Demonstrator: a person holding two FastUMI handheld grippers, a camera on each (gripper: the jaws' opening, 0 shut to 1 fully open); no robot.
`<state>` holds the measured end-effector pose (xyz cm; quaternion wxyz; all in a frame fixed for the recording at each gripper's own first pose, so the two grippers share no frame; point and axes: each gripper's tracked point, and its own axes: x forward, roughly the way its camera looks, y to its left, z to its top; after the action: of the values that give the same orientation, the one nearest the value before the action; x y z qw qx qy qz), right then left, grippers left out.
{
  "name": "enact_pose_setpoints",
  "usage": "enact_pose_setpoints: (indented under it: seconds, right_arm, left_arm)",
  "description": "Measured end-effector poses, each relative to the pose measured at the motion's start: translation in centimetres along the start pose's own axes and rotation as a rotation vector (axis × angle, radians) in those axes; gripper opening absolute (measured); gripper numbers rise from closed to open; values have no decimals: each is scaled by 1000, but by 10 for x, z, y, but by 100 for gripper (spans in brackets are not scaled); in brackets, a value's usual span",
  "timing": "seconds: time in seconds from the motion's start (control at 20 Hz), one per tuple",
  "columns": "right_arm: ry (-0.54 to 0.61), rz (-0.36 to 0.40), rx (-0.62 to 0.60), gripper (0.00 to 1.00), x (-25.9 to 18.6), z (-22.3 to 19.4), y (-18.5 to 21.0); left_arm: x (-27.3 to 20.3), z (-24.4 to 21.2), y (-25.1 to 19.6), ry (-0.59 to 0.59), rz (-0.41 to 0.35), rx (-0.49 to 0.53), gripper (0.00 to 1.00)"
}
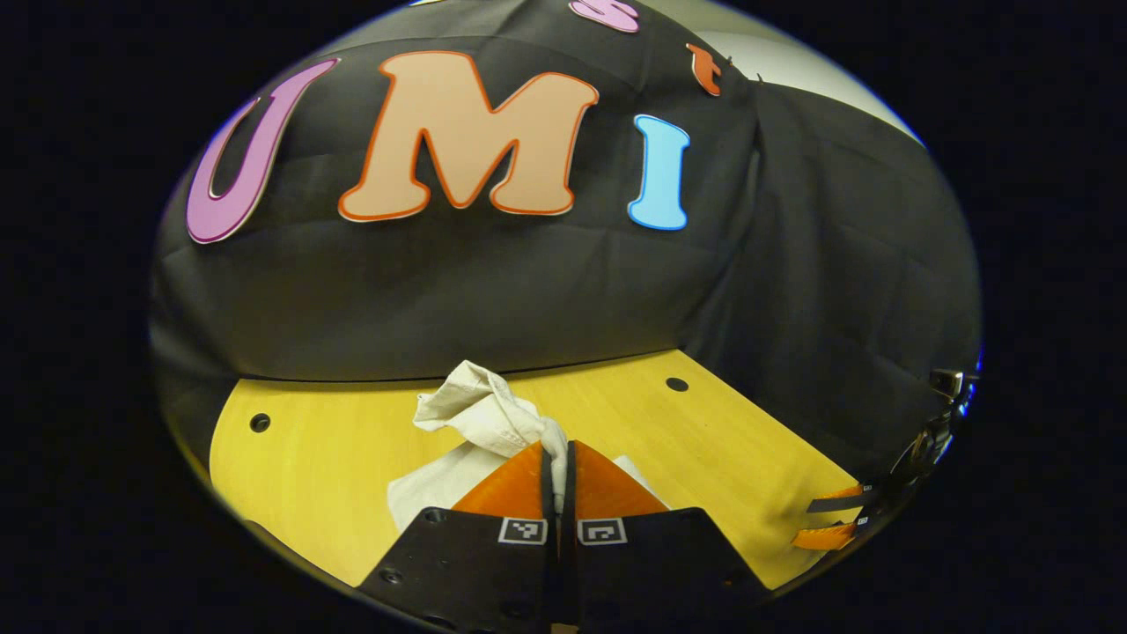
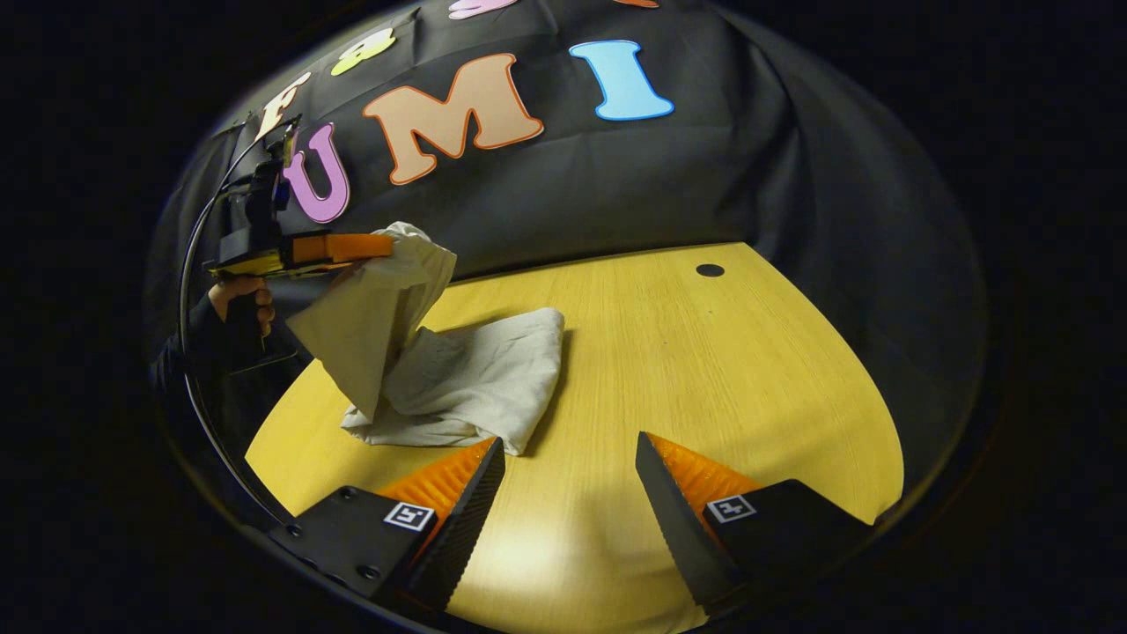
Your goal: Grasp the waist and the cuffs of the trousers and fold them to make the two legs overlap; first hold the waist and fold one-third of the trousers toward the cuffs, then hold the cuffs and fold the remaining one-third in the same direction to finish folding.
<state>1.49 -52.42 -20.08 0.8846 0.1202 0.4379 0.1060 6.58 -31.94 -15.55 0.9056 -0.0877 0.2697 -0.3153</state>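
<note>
Cream-coloured trousers (image 2: 458, 379) are lying bunched on the wooden table (image 2: 704, 370) with folding apparently unfinished — left gripper (image 1: 557, 467) is clamping and lifting one cloth end, right gripper (image 2: 570, 458) is hanging spread and empty, and flattening and final folds are remaining.

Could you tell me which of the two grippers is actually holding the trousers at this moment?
The left gripper: its fingers are pinched on the trousers, lifting one end off the table. The right gripper is open, gripping nothing.
</note>
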Motion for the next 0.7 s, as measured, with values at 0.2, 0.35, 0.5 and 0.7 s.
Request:
enact_pose_setpoints:
  seconds: [0.2, 0.35, 0.5, 0.7]
  right_arm:
    - [9, -14, 1, 96, -5, -3, -21]
    - [20, -18, 12, 96, -4, -7, -32]
    - [25, -7, 8, 96, 0, -6, -33]
    - [20, 23, -19, 97, 5, 1, -23]
  left_arm:
    - [28, -26, -31, 35, -8, 13, 0]
    - [44, -60, -52, 80, -29, 12, 0]
    - [58, -91, -64, 128, -33, 7, 0]
    - [55, -112, -73, 157, -76, -63, 9]
